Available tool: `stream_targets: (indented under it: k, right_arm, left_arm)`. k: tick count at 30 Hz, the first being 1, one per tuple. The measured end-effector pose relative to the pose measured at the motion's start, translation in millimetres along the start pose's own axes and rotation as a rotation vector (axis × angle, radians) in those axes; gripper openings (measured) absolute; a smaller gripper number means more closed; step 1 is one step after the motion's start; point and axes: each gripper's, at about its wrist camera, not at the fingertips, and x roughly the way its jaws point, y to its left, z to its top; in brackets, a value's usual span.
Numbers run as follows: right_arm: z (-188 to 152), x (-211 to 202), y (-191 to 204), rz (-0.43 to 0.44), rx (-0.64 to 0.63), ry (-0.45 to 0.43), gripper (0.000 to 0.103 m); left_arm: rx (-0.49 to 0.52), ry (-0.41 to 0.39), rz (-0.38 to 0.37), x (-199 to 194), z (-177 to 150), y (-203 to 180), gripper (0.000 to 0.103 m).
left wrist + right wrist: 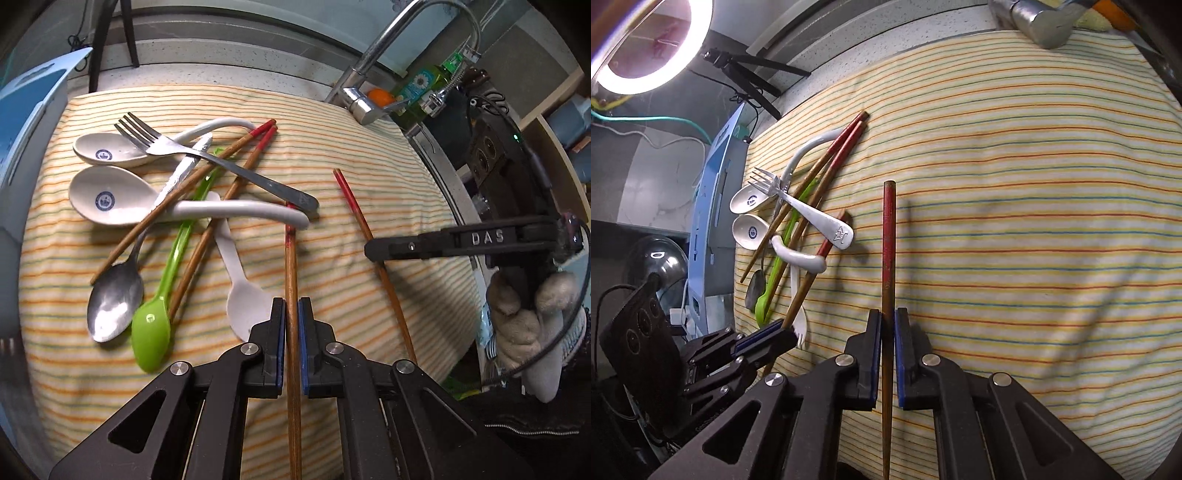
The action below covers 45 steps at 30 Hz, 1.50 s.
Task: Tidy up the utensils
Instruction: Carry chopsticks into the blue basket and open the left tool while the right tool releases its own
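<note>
Left gripper [291,314] angled downward, jaws clamped, right gripper [887,325] likewise, gloved hand [532,317] behind

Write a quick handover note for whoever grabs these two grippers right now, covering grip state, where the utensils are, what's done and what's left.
Left gripper: jaws shut on a chopstick.
Right gripper: jaws shut on the second chopstick.
Pile on the striped cloth: fork, two ceramic spoons, metal spoon, green spoon, white plastic spoon, two more chopsticks, all crossed over each other.
Done: two chopsticks picked out.
Left: set this pair down together, then sort the pile by type.
</note>
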Motion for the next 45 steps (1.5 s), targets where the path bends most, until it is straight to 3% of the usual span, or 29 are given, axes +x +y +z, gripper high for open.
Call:
stream_targets:
  k: [9, 21, 32, 45]
  right_arm:
    - [-3, -14, 14, 0.016, -0.041, -0.033, 0.006]
    - [10, -23, 76, 0.060, -0.157, -0.091, 0.006]
    - [32, -9, 153, 0.109, -0.244, -0.121, 0.006]
    - [67, 35, 245, 0.177, -0.306, -0.118, 0.006]
  left_arm:
    - [-0.016, -0.038, 0.013, -27, -15, -3, 0.005]
    - [-0.095, -0.171, 0.039, -78, -10, 28, 0.005]
    - [-0.135, -0.297, 0.147, -120, 10, 81, 0.005]
    - [-0.185, -0.362, 0.238, -145, 40, 149, 0.005]
